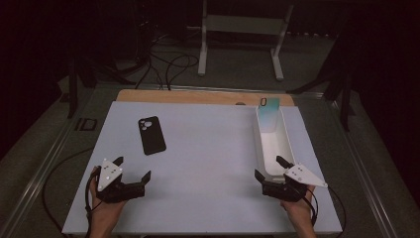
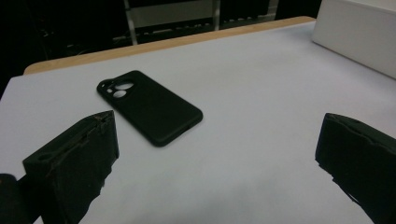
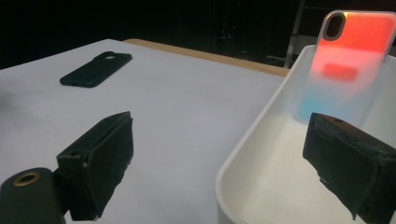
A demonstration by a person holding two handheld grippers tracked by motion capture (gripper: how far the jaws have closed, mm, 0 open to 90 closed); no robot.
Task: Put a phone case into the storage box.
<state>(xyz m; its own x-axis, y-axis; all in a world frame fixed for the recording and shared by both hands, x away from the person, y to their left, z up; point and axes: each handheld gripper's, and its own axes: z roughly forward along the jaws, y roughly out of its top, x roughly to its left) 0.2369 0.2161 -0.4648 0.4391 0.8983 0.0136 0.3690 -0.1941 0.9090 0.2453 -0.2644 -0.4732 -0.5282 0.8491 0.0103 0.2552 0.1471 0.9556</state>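
From above, the left gripper [image 1: 133,170] rests near the table's [image 1: 208,148] front edge with its jaws spread and nothing between them; the black phone case [image 1: 151,135] lies flat just ahead of it, camera cut-outs at the far end. The right gripper [image 1: 269,167], likewise released, hovers at the near end of the long white bin [image 1: 261,144], where a pale translucent phone case [image 1: 269,115] leans upright against the far wall. Looking along the left gripper [image 2: 217,135], the black phone case [image 2: 149,106] sits ahead and a little to the left of the gap, lying at an angle to it. I'd judge the pick goes best if that hand swings left, squares its jaws across the case's short width, and comes down low enough to catch the thin edges. Looking along the right gripper [image 3: 217,140], one jaw is over the table and the other over the white bin [image 3: 247,154], with the translucent phone case [image 3: 348,65] straight ahead beyond its far jaw.
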